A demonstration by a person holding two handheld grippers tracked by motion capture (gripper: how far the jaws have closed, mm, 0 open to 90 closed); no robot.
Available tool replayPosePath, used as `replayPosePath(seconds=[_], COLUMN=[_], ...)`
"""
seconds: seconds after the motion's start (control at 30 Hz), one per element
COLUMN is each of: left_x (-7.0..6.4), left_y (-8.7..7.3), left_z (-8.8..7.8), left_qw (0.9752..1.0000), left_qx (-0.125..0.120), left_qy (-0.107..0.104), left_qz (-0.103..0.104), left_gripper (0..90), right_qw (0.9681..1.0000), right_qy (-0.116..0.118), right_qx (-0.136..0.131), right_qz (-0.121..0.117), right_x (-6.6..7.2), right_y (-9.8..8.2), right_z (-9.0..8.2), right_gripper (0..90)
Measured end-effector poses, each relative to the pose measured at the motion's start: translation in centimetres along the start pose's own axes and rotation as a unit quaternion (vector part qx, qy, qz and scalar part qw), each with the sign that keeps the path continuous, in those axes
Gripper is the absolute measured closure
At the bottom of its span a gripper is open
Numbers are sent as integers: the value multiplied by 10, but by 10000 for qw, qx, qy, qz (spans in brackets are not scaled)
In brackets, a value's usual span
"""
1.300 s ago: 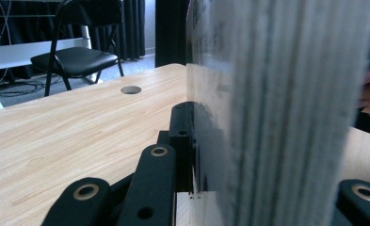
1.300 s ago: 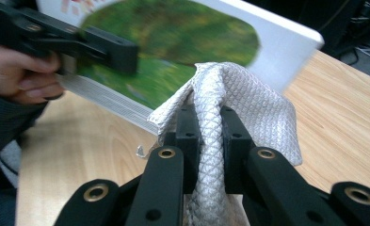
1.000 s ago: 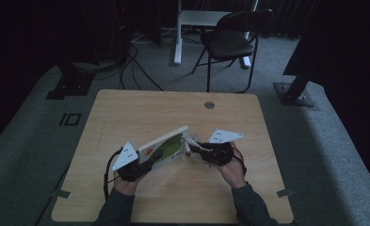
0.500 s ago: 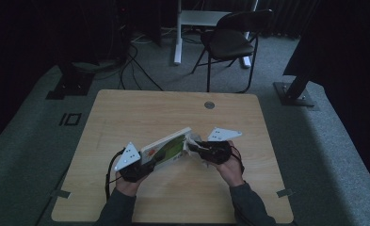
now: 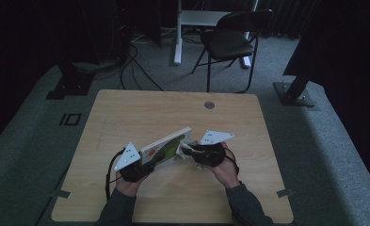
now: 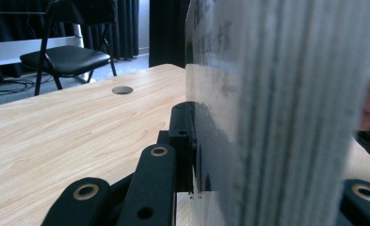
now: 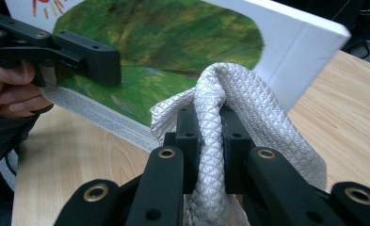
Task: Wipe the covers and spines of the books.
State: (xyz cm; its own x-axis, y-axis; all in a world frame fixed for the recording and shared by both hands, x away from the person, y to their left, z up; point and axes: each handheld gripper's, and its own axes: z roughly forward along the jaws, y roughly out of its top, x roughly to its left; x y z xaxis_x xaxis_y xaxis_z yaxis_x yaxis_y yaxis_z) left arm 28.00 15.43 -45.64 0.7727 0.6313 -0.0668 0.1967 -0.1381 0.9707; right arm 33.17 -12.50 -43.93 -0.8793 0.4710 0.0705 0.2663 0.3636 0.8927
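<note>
A thick white book [image 5: 166, 147] with a green picture on its cover is held tilted above the wooden table [image 5: 126, 113]. My left gripper [image 5: 144, 165] is shut on its lower left end; in the left gripper view the book's page edges [image 6: 291, 117] stand between the jaws of my left gripper [image 6: 267, 155]. My right gripper [image 5: 192, 151] is shut on a white quilted cloth [image 7: 220, 94] that is bunched between the jaws of my right gripper [image 7: 211, 127]. The cloth touches the book's cover [image 7: 173, 42] near its right end. The left gripper [image 7: 79, 56] clamps the cover's far side.
A round cable hole [image 5: 209, 105] sits in the table's far side. Beyond the table stand a black folding chair [image 5: 229, 40], a white desk leg [image 5: 178, 37] and a black stand base [image 5: 295, 94]. Cables lie on the grey floor at the left.
</note>
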Motion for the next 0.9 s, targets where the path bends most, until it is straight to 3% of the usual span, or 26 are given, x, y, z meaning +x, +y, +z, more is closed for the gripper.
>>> replayPosePath(seconds=[0.67,0.9], left_x=[-2,-2], left_y=[-2,-1], left_z=[3,3], left_qw=[10000,10000], left_qx=[43,43], left_qy=[-26,-30], left_qz=[9,7], left_gripper=[781,781], right_qw=[9978,9973], right_qy=[417,444], right_qx=[43,65], right_qz=[-516,-585], right_x=[32,35], right_y=[12,12], right_z=[13,14], right_gripper=[811,810])
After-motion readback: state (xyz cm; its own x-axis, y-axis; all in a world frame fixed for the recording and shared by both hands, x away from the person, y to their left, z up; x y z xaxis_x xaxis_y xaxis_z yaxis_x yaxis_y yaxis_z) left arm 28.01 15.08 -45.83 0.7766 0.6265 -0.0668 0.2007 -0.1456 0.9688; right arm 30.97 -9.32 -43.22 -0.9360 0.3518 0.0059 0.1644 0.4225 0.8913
